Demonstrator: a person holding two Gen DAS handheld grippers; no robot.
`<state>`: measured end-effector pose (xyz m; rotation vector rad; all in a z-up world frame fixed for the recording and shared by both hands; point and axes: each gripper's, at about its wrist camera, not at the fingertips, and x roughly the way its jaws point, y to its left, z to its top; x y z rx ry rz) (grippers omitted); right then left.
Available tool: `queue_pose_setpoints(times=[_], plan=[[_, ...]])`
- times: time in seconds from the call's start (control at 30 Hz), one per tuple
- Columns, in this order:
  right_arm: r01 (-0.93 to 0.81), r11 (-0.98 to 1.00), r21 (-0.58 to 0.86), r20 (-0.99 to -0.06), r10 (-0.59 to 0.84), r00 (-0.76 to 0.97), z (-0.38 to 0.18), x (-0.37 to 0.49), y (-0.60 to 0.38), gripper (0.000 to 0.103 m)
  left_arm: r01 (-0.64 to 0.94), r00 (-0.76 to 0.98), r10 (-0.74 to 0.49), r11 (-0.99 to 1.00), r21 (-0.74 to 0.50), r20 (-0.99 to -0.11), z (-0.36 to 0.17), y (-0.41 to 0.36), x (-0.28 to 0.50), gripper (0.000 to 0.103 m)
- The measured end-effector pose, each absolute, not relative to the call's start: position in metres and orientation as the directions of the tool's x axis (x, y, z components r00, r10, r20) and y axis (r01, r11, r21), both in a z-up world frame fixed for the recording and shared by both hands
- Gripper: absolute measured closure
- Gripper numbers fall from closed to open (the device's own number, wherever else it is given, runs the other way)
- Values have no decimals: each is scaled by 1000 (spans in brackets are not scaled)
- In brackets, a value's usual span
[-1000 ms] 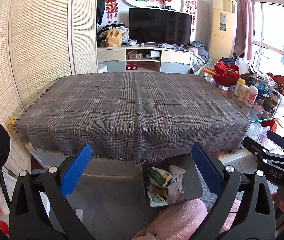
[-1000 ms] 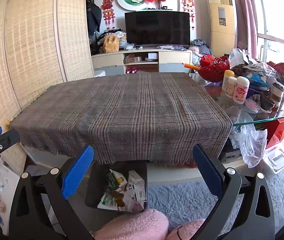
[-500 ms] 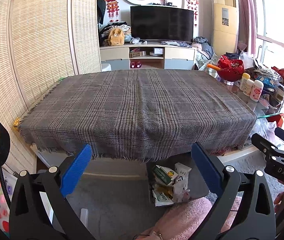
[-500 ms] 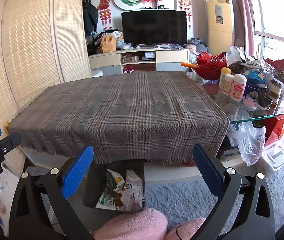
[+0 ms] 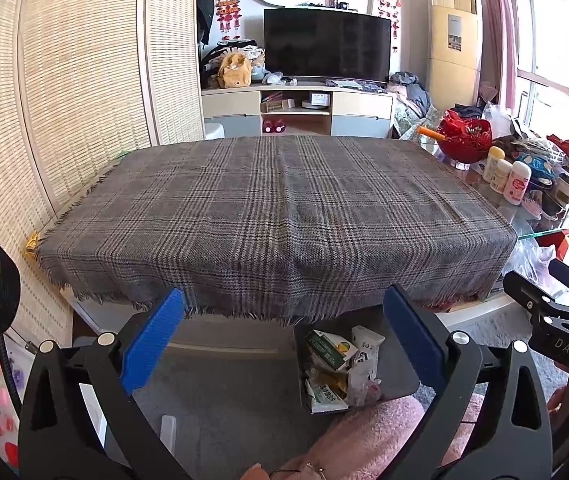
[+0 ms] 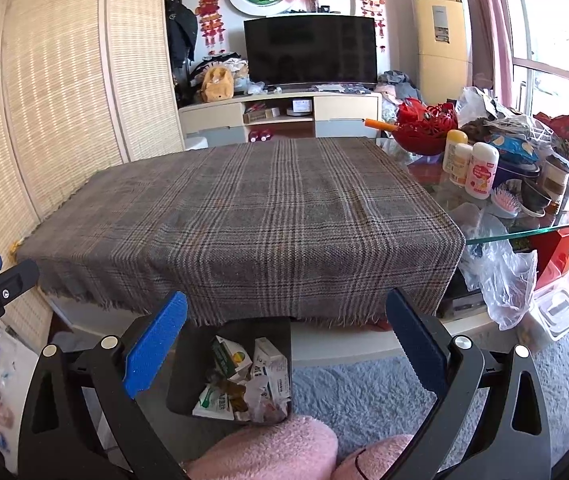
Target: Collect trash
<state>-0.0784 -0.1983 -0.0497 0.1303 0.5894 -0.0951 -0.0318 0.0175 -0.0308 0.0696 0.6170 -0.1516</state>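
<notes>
Both your grippers are spread wide and grip nothing: the left gripper [image 5: 284, 328] and the right gripper [image 6: 286, 330] each hang in front of the near edge of the plaid cloth [image 5: 276, 216], blue pads [image 5: 152, 340] far apart. The only writing you can read is "DAS" on the side of your right gripper's body, seen from the left wrist camera; the print on the trash cartons is too small to make out.

The trash bin [image 6: 188, 360] sits on the floor under the cloth's near edge, partly tucked beneath the fringe. It holds crumpled cartons [image 6: 228, 360], green-and-white and white ones, mixed with wrappers. The cloth itself is bare.

To the right of the cloth, the uncovered glass tabletop [image 6: 524, 232] is crowded: a red bowl [image 6: 424, 128], white bottles [image 6: 480, 172] with a pink label, a hairbrush [image 6: 504, 204] and snack bags. A clear plastic bag [image 6: 500, 276] hangs off that corner. Beyond the cloth stands a television [image 5: 324, 44] on a low cabinet. Pink fuzzy slippers [image 6: 268, 452] show below the bin.
</notes>
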Motion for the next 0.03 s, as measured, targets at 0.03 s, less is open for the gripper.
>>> queue_pose_setpoints(times=[0.03], plan=[[126, 987, 95, -559, -52, 827, -50, -78, -198, 3, 160, 803, -120, 987, 17, -583, -31, 18, -31, 8]])
